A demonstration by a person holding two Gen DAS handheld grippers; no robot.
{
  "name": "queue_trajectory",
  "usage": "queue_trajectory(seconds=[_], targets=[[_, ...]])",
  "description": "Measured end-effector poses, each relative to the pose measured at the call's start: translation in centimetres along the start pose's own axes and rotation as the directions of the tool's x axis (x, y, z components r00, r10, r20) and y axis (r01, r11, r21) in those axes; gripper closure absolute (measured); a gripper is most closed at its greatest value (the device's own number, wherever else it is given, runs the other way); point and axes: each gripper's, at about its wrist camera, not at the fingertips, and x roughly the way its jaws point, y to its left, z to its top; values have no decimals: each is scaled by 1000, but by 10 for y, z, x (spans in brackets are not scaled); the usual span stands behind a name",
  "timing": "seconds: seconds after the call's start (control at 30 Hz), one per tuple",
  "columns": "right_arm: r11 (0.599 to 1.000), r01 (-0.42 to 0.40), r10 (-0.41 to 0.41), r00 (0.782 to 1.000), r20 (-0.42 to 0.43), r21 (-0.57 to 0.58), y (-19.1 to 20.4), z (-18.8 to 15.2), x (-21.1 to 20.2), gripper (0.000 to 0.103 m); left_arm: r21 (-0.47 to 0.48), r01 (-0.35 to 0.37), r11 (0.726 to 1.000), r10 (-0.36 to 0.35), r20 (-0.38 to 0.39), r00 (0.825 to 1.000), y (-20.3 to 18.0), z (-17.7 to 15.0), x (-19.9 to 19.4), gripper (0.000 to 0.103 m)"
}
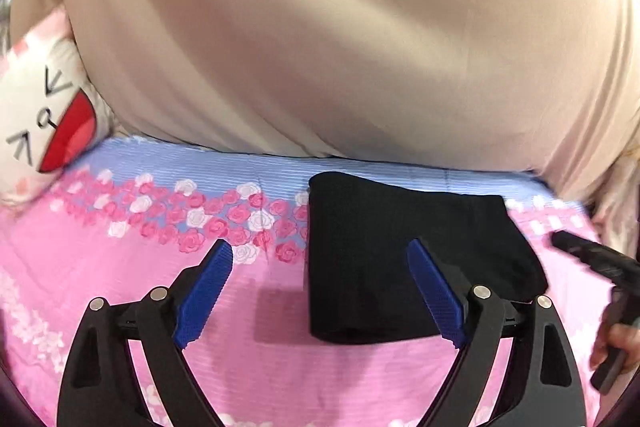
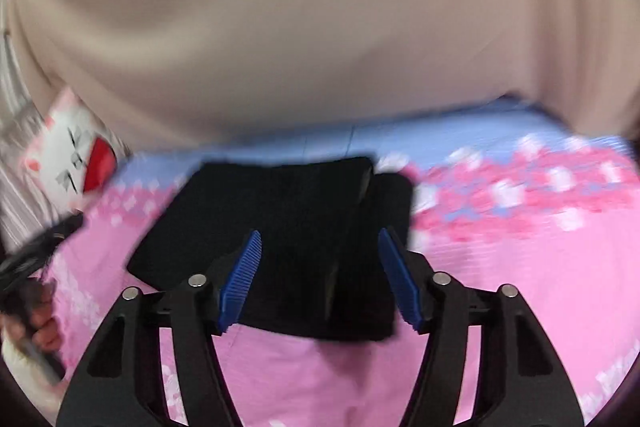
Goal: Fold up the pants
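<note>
The black pants (image 1: 400, 235) lie folded into a compact rectangle on the pink floral bedsheet (image 1: 260, 367). My left gripper (image 1: 320, 253) stands wide open above the sheet; the pants' left edge lies between its blue pads, which touch nothing. In the right wrist view the pants (image 2: 260, 203) sit straight ahead. My right gripper (image 2: 320, 238) hovers open over their near part, its pads (image 2: 244, 275) clear of the cloth. The right gripper (image 1: 592, 259) also shows at the left view's right edge, held by a hand (image 1: 616, 347).
A beige curtain (image 1: 320, 27) hangs behind the bed's far edge. A white cushion with a cartoon face and red mouth (image 1: 44, 123) leans at the far left. The sheet has a blue band with pink and white roses (image 1: 224, 203) along the far side.
</note>
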Motion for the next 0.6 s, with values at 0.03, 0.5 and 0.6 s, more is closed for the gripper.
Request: queue_trajectory(seconds=[0.03,0.5,0.6], targets=[[999,33,-32,998,-49,4,0,-1,22,43,18,-29,999,29,-12,999,-7,-3,2,16],[1000,26,-26,1000,-10,-2,-11,-6,6,87,44,-37,998,43,-124,991,-24,-43,20,16],[998,28,-21,994,-106,57,-43,-34,42,78,34,-69,997,74,-174,982,-18,-54,35,16]])
